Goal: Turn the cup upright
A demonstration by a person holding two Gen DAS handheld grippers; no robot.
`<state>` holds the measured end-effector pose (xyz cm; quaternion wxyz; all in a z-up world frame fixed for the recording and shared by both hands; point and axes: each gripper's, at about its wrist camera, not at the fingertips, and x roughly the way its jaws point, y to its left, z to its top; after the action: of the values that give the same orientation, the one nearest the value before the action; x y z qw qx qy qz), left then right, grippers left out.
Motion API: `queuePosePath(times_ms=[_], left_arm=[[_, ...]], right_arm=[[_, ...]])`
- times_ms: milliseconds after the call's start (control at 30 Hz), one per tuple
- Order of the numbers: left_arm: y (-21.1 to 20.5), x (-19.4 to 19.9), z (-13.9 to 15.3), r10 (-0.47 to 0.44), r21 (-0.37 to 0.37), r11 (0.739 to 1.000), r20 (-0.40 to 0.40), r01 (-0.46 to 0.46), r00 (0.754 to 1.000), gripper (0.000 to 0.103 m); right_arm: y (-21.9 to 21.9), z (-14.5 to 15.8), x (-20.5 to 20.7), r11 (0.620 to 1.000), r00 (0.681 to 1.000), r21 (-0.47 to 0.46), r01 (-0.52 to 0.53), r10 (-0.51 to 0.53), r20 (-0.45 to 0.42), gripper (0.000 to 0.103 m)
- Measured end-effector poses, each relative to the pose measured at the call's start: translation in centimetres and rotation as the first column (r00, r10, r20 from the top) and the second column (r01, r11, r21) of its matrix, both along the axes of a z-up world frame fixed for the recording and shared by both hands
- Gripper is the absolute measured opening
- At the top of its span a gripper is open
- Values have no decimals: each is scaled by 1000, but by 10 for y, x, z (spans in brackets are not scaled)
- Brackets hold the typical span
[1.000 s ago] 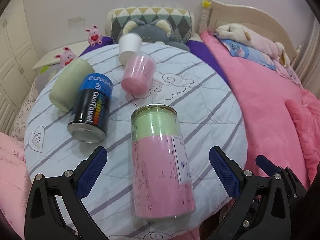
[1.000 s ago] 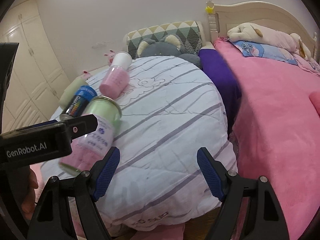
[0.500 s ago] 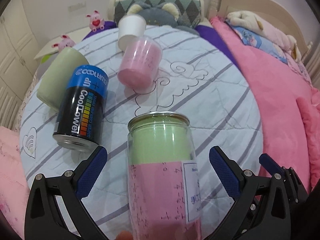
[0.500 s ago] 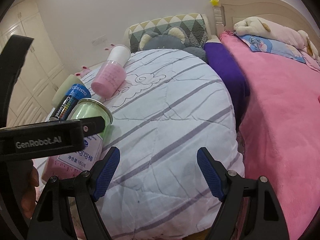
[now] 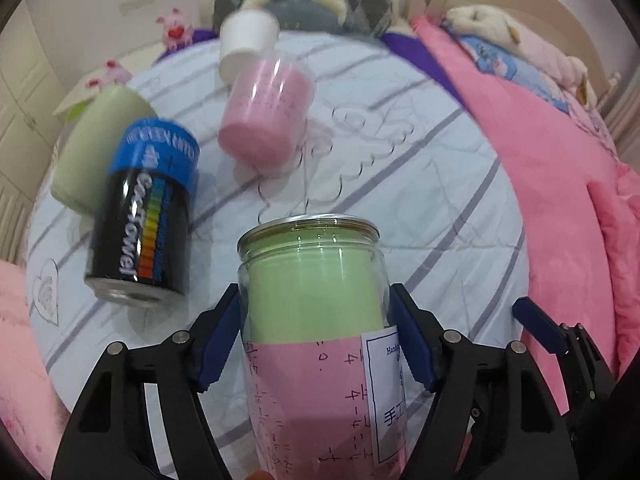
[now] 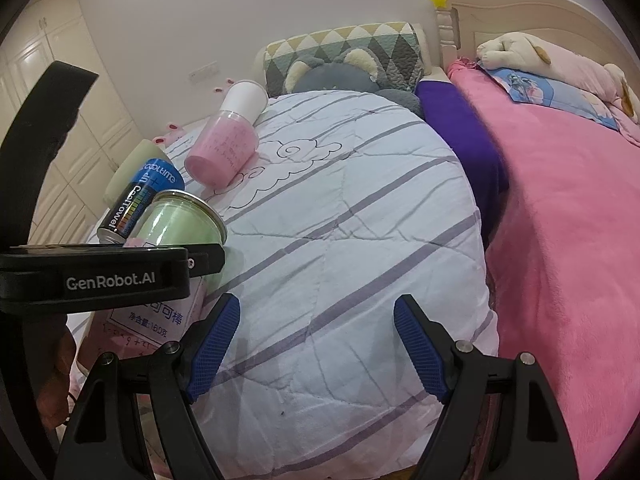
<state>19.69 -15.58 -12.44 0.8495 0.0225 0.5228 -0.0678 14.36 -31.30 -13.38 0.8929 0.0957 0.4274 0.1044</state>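
Observation:
A clear cup [image 5: 316,320] with a metal rim and green and pink paper inside lies on its side on the striped quilt. My left gripper [image 5: 316,340] is shut on it, one blue pad on each side of its body. The cup also shows at the left of the right wrist view [image 6: 180,232], partly behind the left gripper's black body. My right gripper [image 6: 316,346] is open and empty above the quilt, to the right of the cup.
A black and blue can [image 5: 140,220], a green cup [image 5: 96,148], a clear cup with pink filling [image 5: 268,116] and a white paper cup [image 5: 246,42] lie on the quilt [image 5: 420,200]. Pink blanket [image 6: 568,260] at right; pillows and plush toys behind.
My left gripper moved forward around the clear cup and shut on its sides. The right gripper stayed open and shifted only slightly.

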Motion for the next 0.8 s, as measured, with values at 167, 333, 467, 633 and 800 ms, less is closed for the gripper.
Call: queuePosePath(times_ms=[167, 333, 467, 633, 800], left_arm=[[4, -6, 18, 5, -22, 1000, 101, -3, 995, 73], [7, -4, 38, 17, -13, 1000, 230, -14, 973, 73], [9, -3, 46, 23, -28, 999, 306, -15, 952, 73], [11, -5, 47, 28, -25, 999, 379, -20, 925, 72], [12, -11, 46, 12, -24, 1000, 404, -3, 915, 72]], right_arm=[[1, 1, 0, 1000, 1000, 6, 0, 0, 5, 81], [5, 3, 0, 1000, 1000, 12, -1, 0, 29, 81], [9, 7, 2, 1000, 998, 20, 4, -5, 59, 81], [17, 8, 3, 1000, 996, 22, -2, 0, 86, 81], [24, 2, 4, 1000, 997, 15, -14, 13, 73, 81]])
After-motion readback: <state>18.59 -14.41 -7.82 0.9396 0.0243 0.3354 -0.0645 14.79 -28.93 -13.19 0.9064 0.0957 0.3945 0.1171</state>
